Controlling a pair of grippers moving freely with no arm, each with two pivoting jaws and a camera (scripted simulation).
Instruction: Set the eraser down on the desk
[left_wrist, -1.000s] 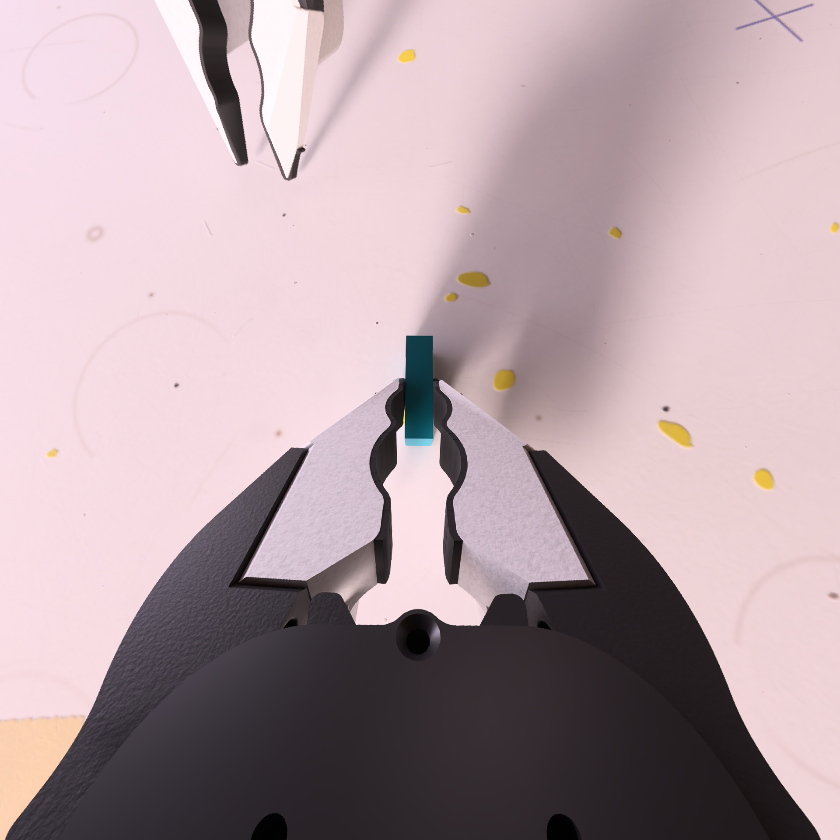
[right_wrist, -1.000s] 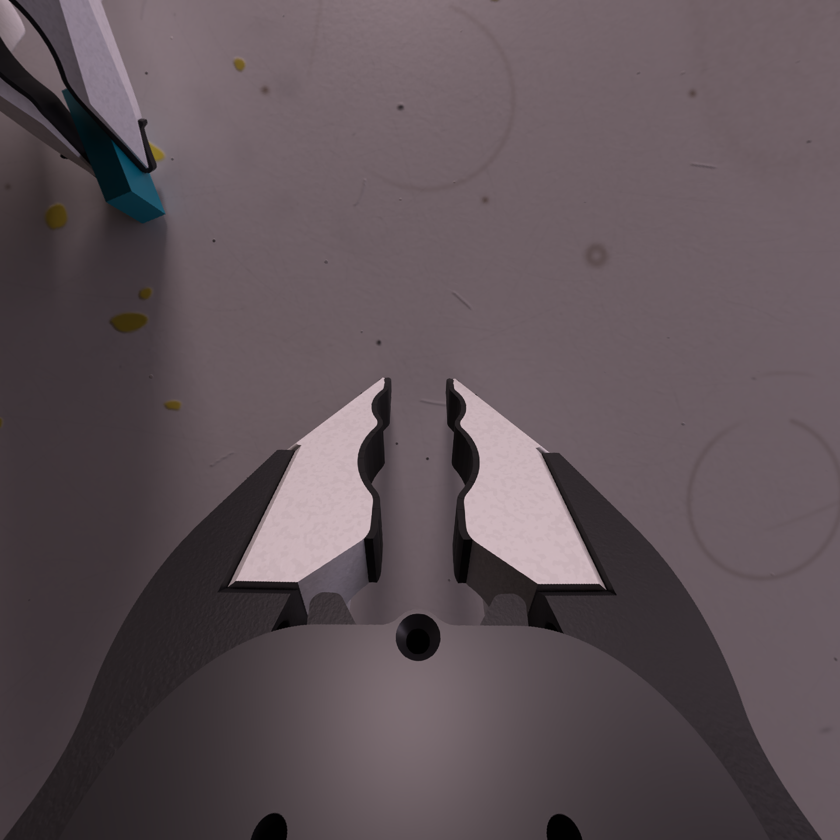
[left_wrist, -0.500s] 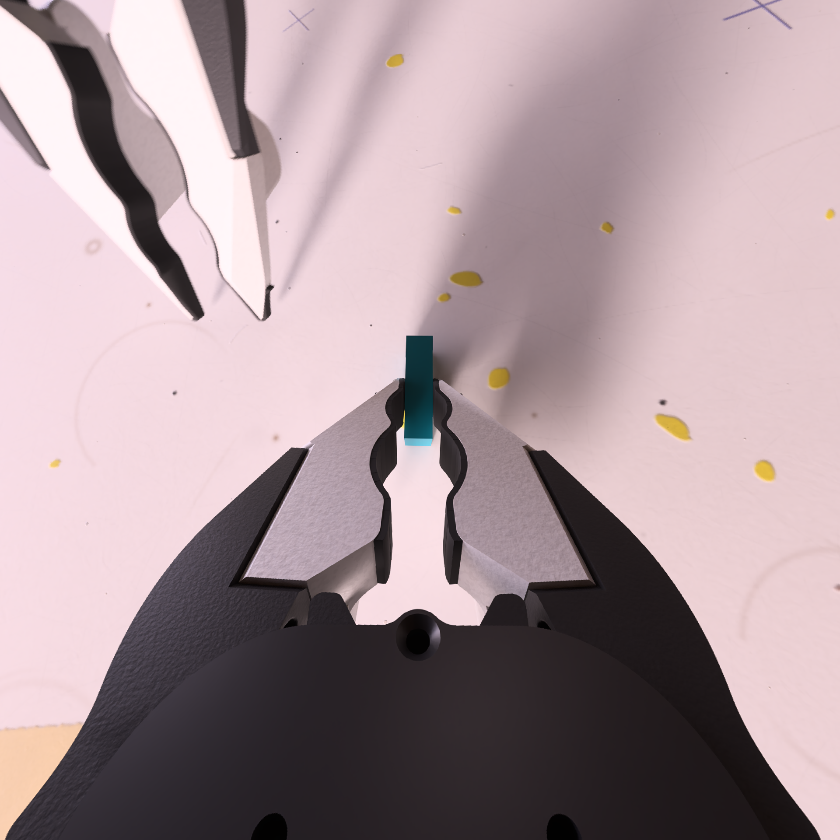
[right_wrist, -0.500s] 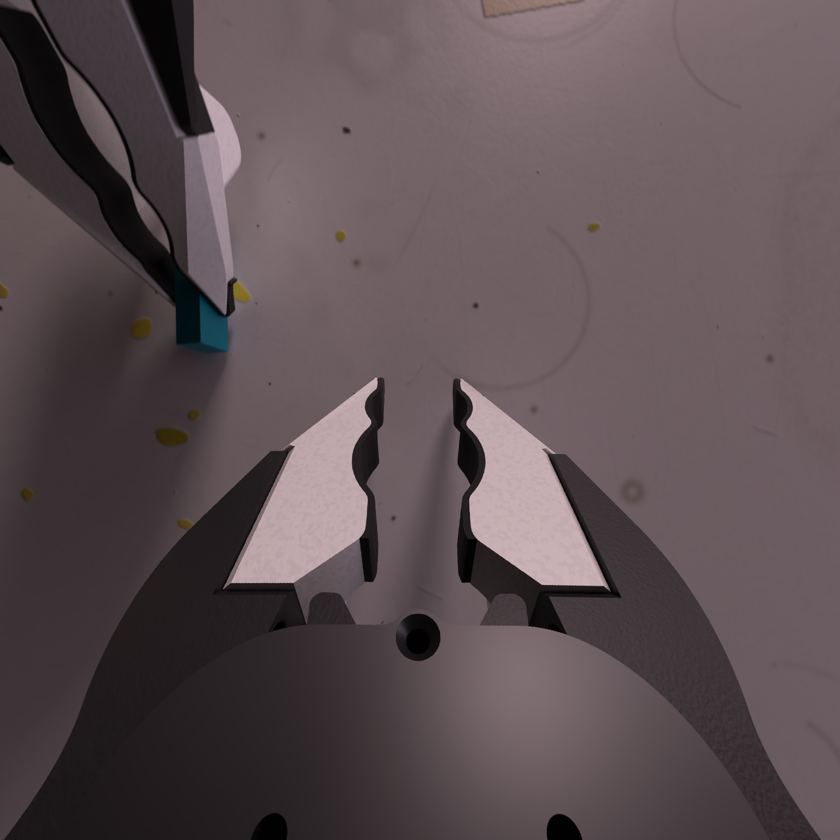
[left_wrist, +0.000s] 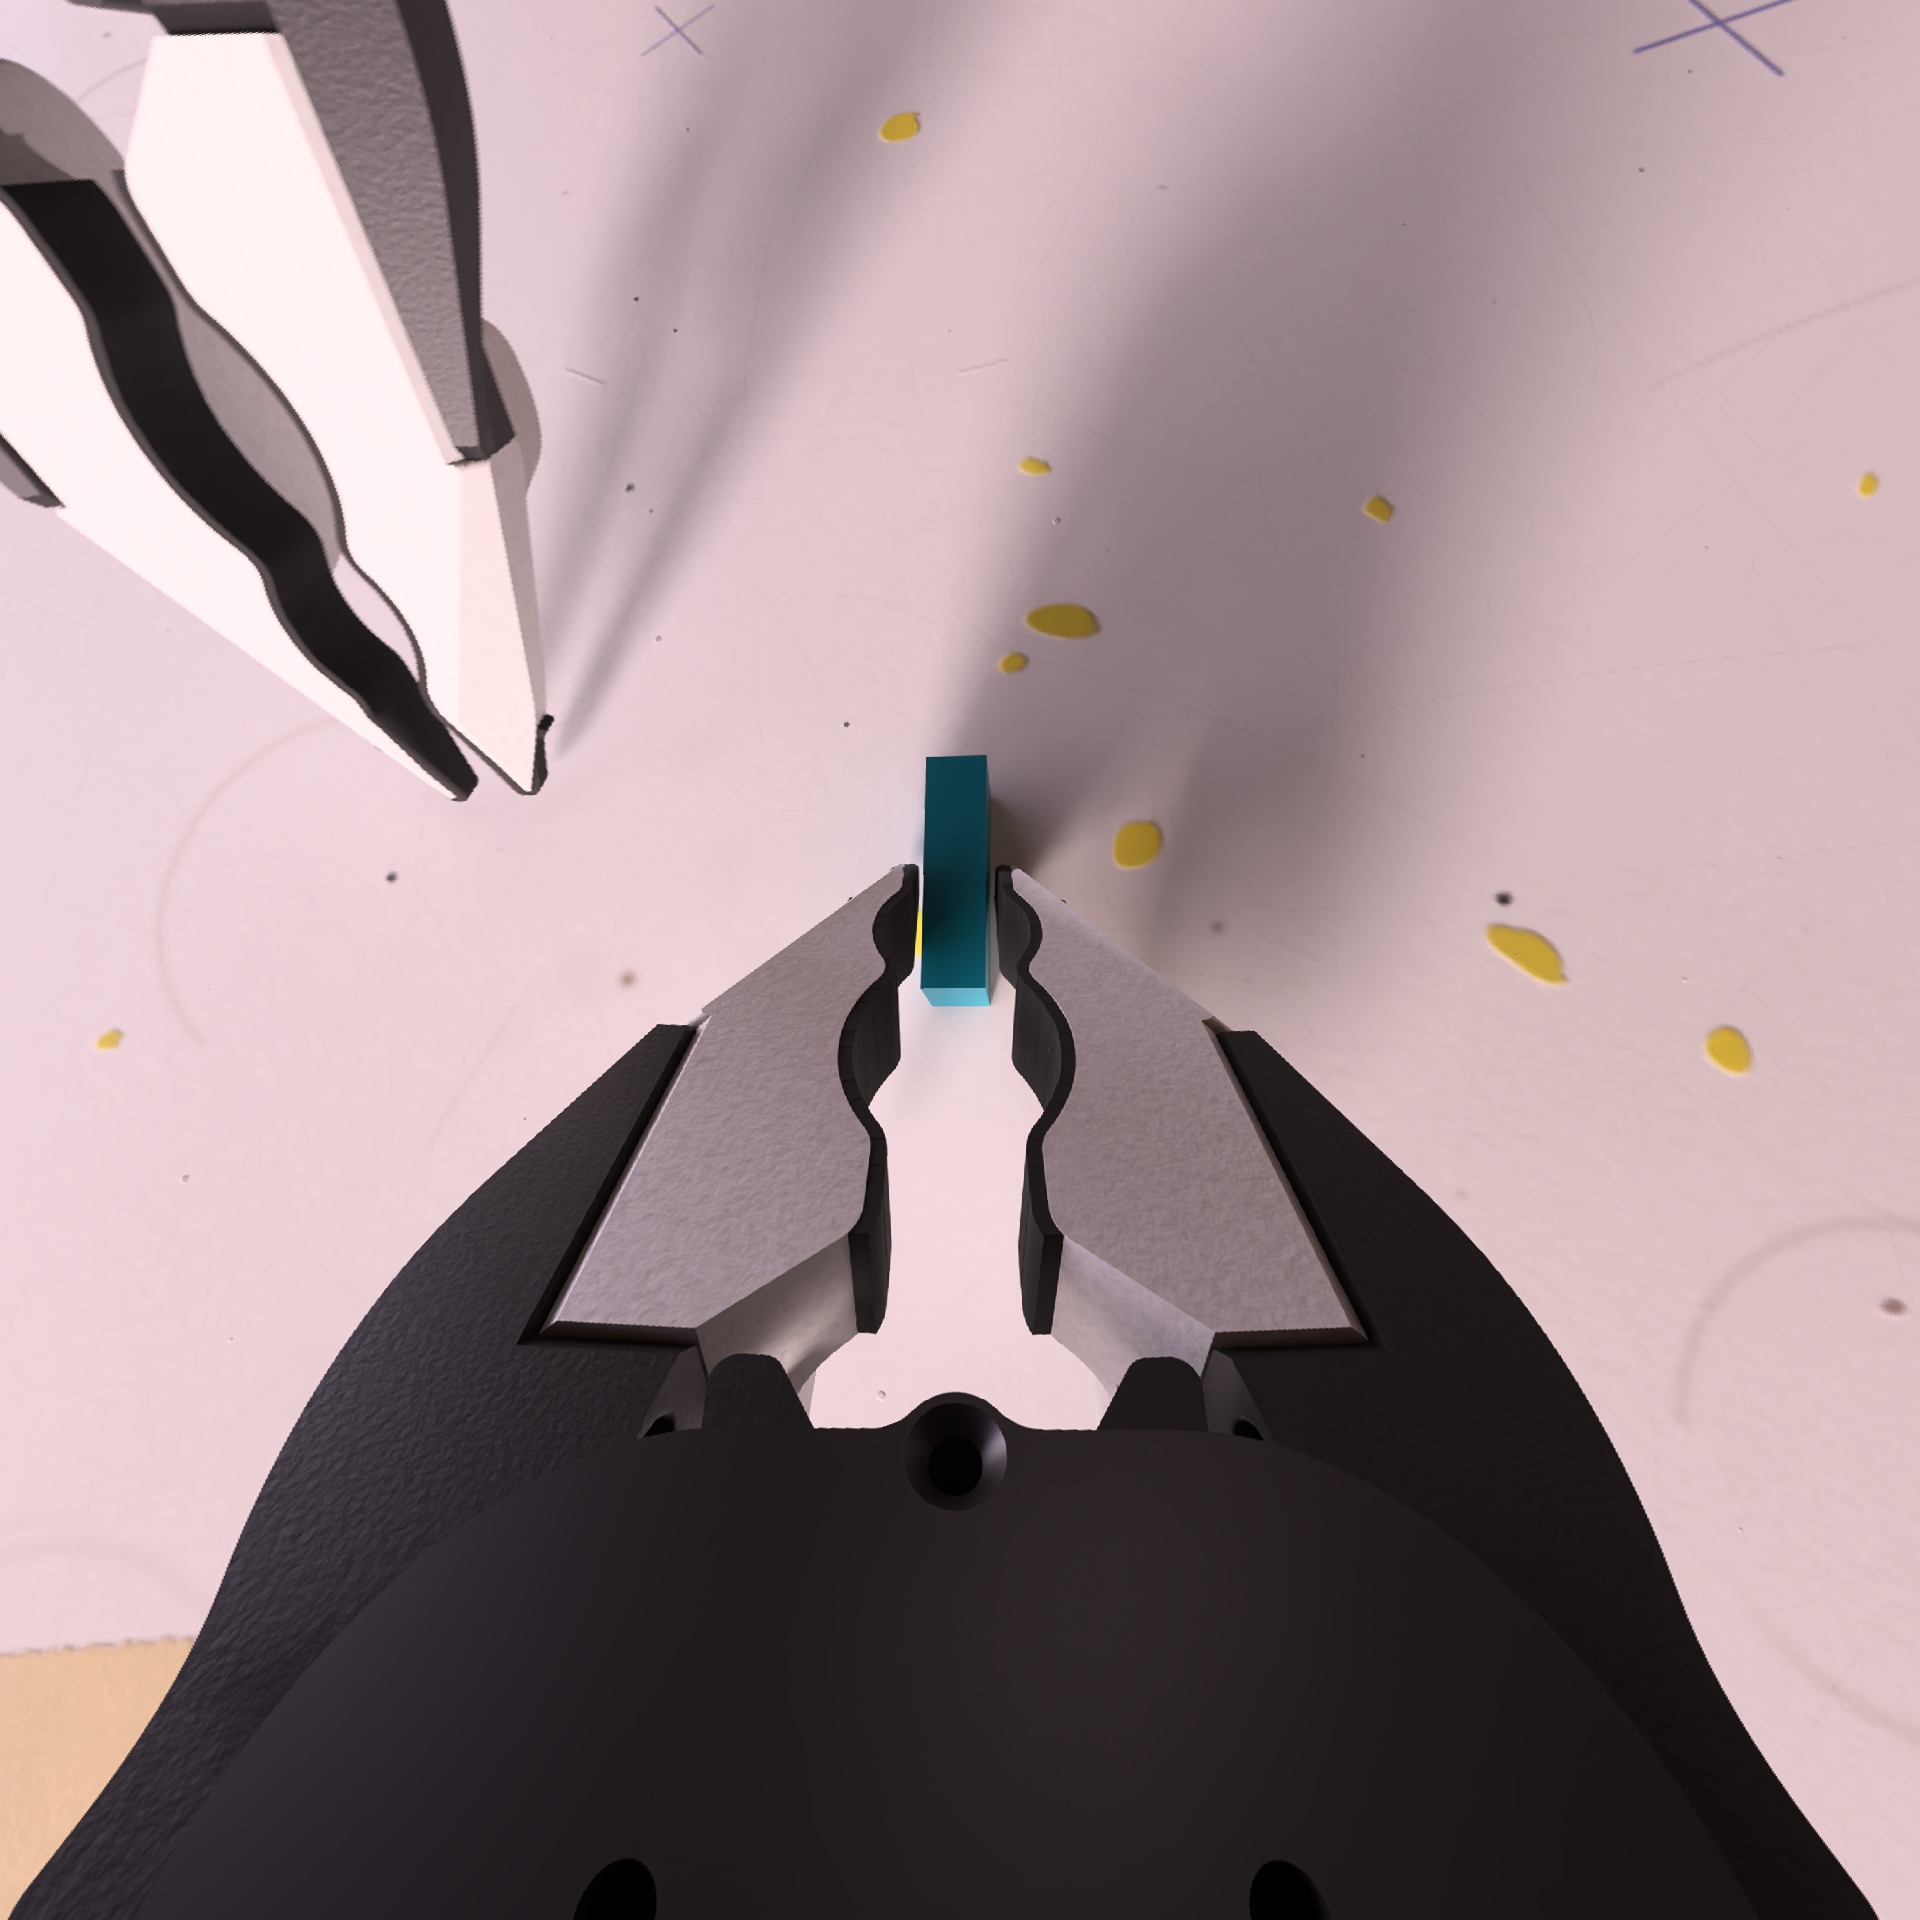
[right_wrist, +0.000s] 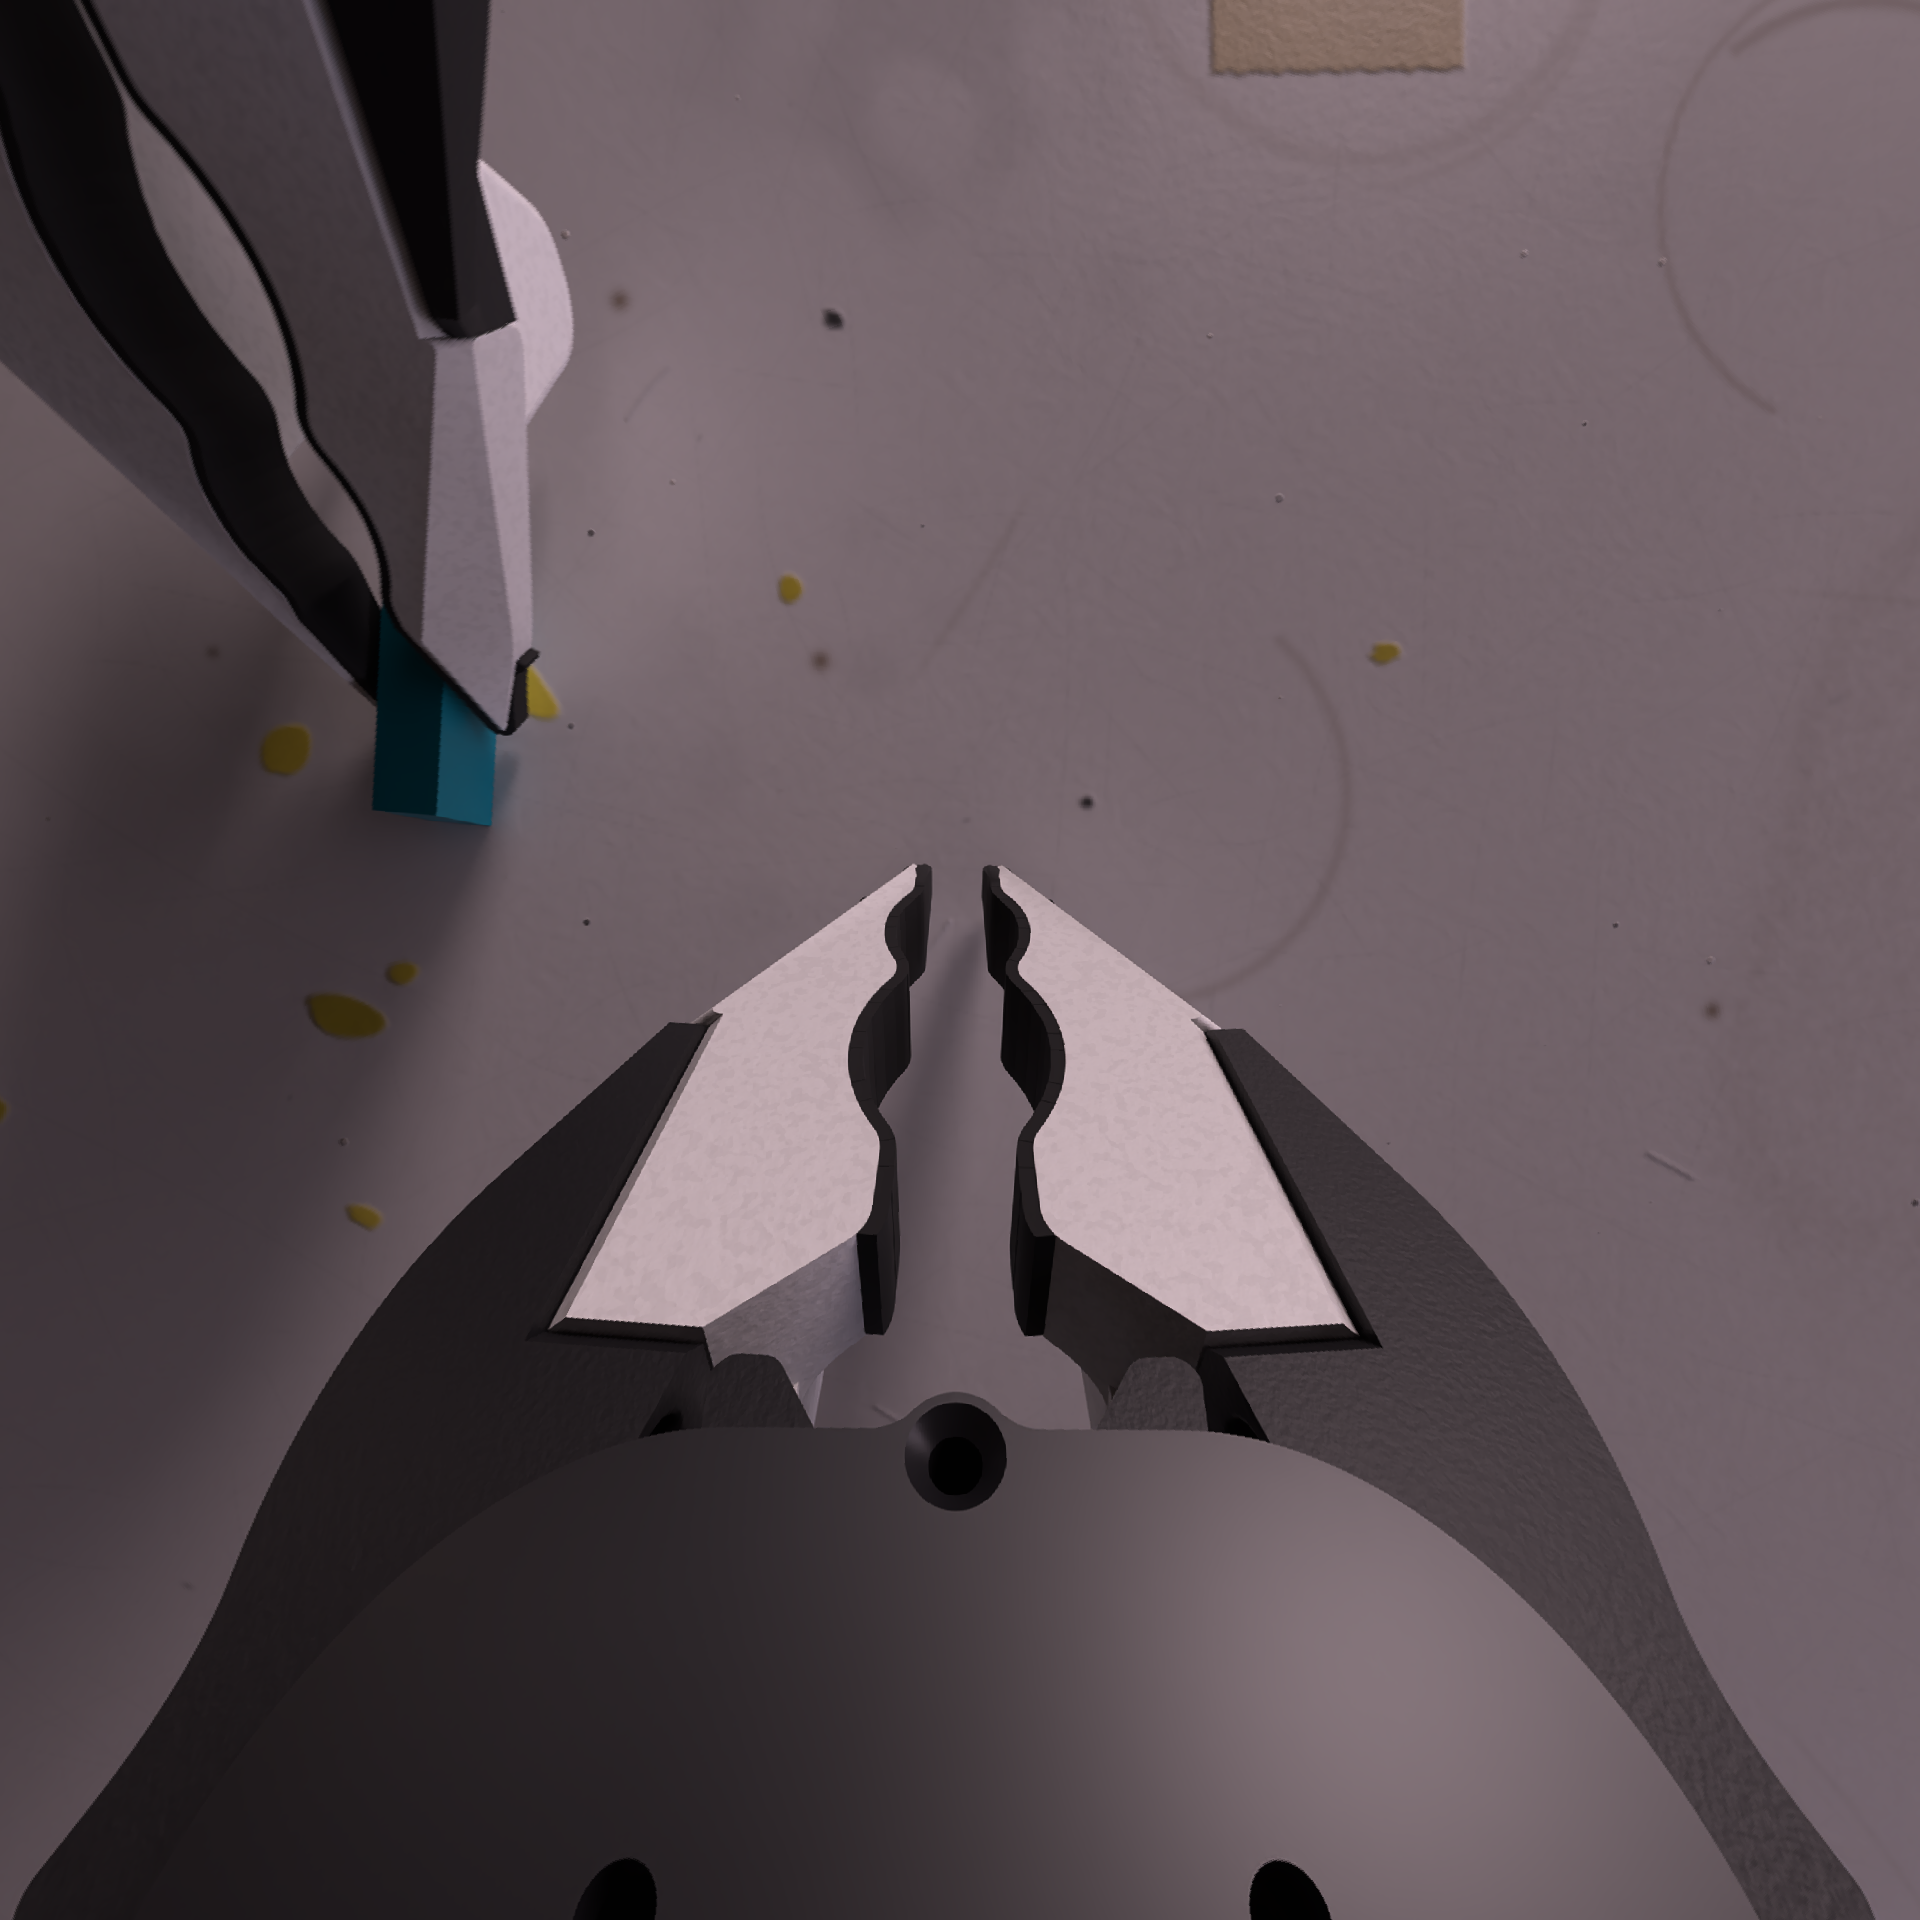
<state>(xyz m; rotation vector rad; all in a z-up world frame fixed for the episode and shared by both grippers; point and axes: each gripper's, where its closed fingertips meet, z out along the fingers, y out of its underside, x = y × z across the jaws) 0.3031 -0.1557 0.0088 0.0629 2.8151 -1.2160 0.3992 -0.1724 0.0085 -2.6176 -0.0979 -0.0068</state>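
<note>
Here, teal eraser pinched upright in left gripper, low over speckled desk; right gripper beside eraser, slightly parted, empty. Probably next: lowering to contact, then releasing.

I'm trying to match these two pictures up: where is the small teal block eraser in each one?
Left wrist view: the small teal block eraser sits at centre, between that gripper's fingers.
Right wrist view: it is at the left edge, under the other gripper's fingers.
Shared landmark: the oval yellow paint spot on the desk.
</note>
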